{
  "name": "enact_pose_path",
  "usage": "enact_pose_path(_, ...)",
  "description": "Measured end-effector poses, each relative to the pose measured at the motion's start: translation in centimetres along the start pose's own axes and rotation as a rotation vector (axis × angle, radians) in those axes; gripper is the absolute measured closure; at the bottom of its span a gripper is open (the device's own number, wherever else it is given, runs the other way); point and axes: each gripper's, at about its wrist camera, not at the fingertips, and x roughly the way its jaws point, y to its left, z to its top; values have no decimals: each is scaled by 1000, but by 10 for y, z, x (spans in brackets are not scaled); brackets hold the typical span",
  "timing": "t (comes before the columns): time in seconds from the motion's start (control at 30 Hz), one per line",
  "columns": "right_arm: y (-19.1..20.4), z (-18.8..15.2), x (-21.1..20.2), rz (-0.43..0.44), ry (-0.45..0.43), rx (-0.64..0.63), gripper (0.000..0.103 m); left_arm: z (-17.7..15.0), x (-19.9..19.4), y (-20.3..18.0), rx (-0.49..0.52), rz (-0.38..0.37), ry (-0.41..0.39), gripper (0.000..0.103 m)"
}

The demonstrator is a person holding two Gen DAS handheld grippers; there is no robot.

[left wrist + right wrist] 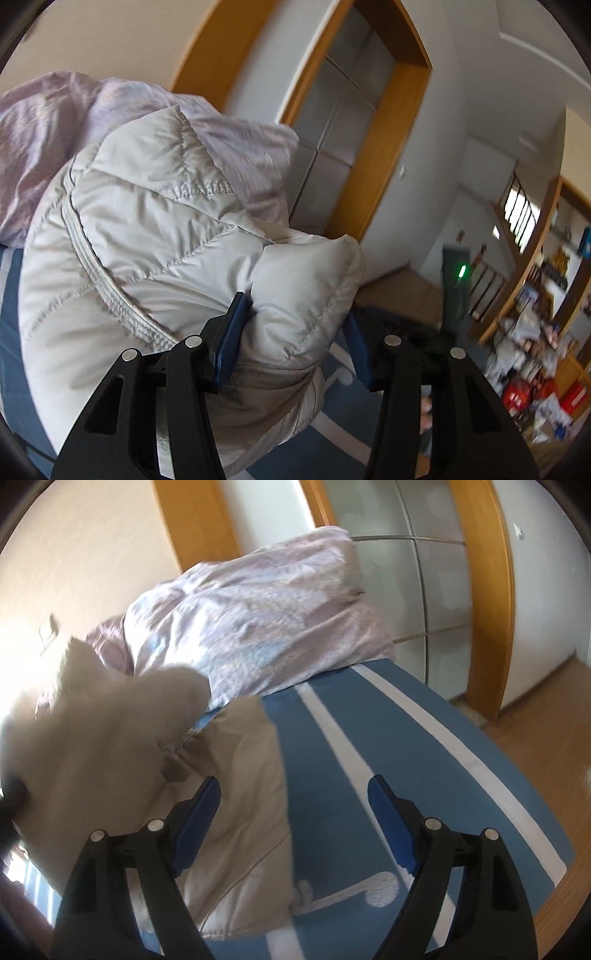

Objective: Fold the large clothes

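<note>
Landmark: the blue bedcover with white stripes [332,775], spread flat over the bed.

Pale grey quilted puffer jacket [155,229] is bunched and lifted above the bedcover's near end. In the left wrist view it fills the left half of the frame: stitched quilting lines and a ribbed zipper band curve down its middle. A puffy fold of it sits between the blue pads of the left gripper [295,339]. The jaws stand at a middling gap with the fold wedged in it; the left pad presses into the cloth, the right pad lies at the fold's other edge, so the jacket looks held there.

Right gripper [291,812] hovers over the bedcover, jaws wide apart. Its left finger [197,819] overlaps the jacket's edge in view; whether it touches, I cannot tell. Its right finger is over bare blue cloth, near a white embroidered figure on the cover. In this view the jacket appears blurred and beige-toned, raised at the cover's left side.

Crumpled lilac patterned duvet [255,620] is heaped at the far end of the bedcover, against the cream wall.

Beyond the bedcover's far end: frosted-glass sliding door in an orange-brown wooden frame [343,122]. To the cover's right, wooden floor. In the left wrist view, cluttered wooden shelves [535,325] stand well apart from the bed, blurred.
</note>
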Motion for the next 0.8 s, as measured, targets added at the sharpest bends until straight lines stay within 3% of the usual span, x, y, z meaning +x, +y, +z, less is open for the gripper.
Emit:
enact_pose_path(0.13, -14, 12, -5, 85, 8, 40, 21, -10, 14, -16, 79, 21, 32, 51)
enact_pose_path(0.3, -25, 36, -11, 345, 43, 126, 21, -25, 32, -28, 148, 37, 81, 51)
enact_pose_path(0.47, 6, 59, -7, 475, 113, 30, 21, -35, 47, -40, 210, 50, 132, 49)
enact_pose_path(0.57, 32, 68, 1, 515, 159, -54, 21, -43, 55, -47, 251, 63, 158, 47)
enact_pose_path(0.8, 69, 81, 39, 491, 285, -154, 21, -60, 69, -59, 334, 90, 204, 46)
